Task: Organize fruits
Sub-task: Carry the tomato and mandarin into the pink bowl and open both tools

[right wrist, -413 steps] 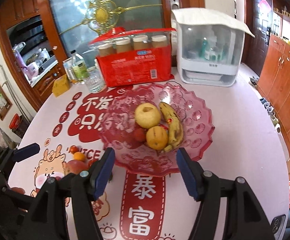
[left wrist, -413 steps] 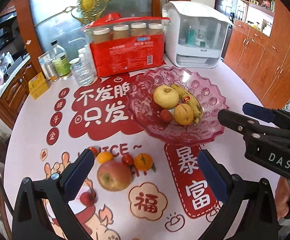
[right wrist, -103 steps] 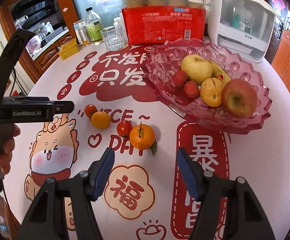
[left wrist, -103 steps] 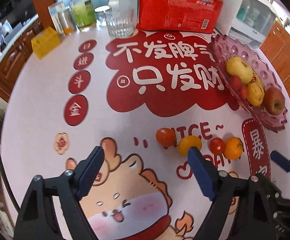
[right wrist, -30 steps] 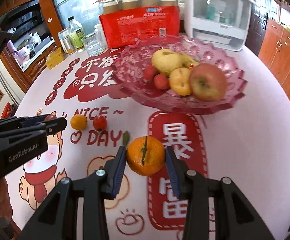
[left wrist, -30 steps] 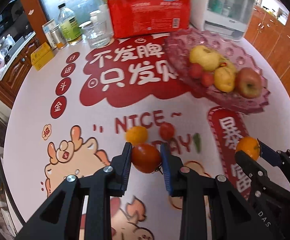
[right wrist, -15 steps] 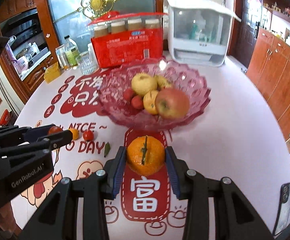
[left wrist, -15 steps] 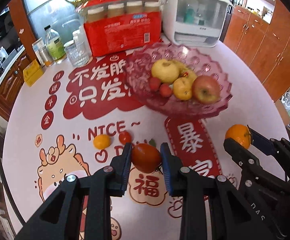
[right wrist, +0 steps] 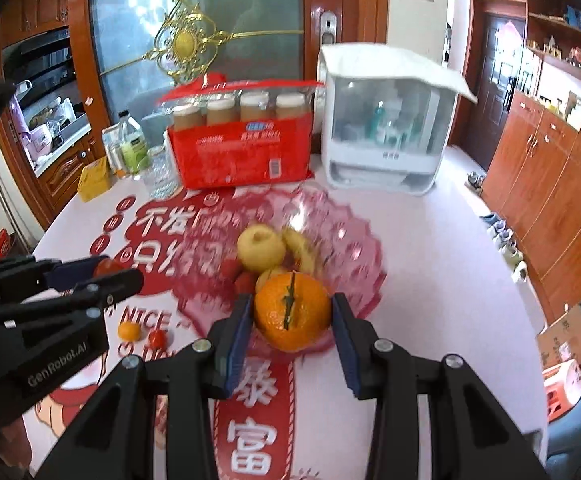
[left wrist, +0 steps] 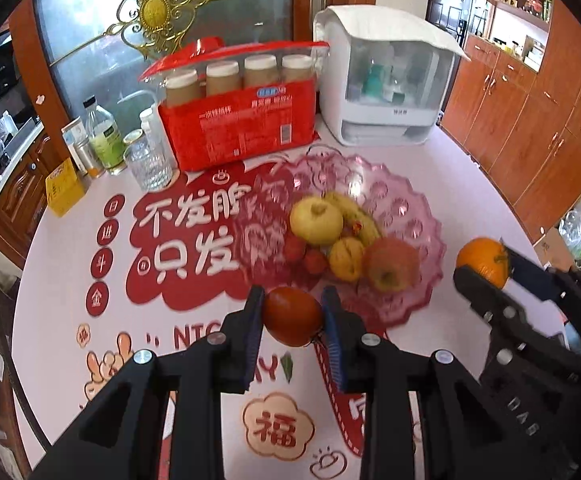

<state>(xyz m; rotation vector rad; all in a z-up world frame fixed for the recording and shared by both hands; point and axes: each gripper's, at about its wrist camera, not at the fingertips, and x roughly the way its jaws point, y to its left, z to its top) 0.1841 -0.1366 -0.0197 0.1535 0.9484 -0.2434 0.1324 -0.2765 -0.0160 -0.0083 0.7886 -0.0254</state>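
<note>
My left gripper (left wrist: 292, 316) is shut on a red tomato (left wrist: 291, 315) and holds it above the table, just before the near rim of the pink glass fruit bowl (left wrist: 414, 216). My right gripper (right wrist: 290, 318) is shut on an orange tangerine (right wrist: 292, 312), held in the air over the bowl's (right wrist: 362, 256) near edge. The bowl holds a yellow pear (left wrist: 316, 220), a banana, a red apple (left wrist: 390, 264), a lemon-like fruit and small red fruits. A small orange fruit (right wrist: 129, 331) and a cherry tomato (right wrist: 157, 338) lie on the tablecloth at the left.
A red box of jars (left wrist: 238, 120), a white dispenser box (left wrist: 386, 92), a glass (left wrist: 150, 166), bottles (left wrist: 104, 140) and a yellow box (left wrist: 62, 192) stand along the table's back. Wooden cabinets (left wrist: 530, 120) are on the right.
Both grippers have risen and moved toward the bowl with their fruit. The tangerine now hangs over the bowl's near edge and the tomato is close to its rim.
</note>
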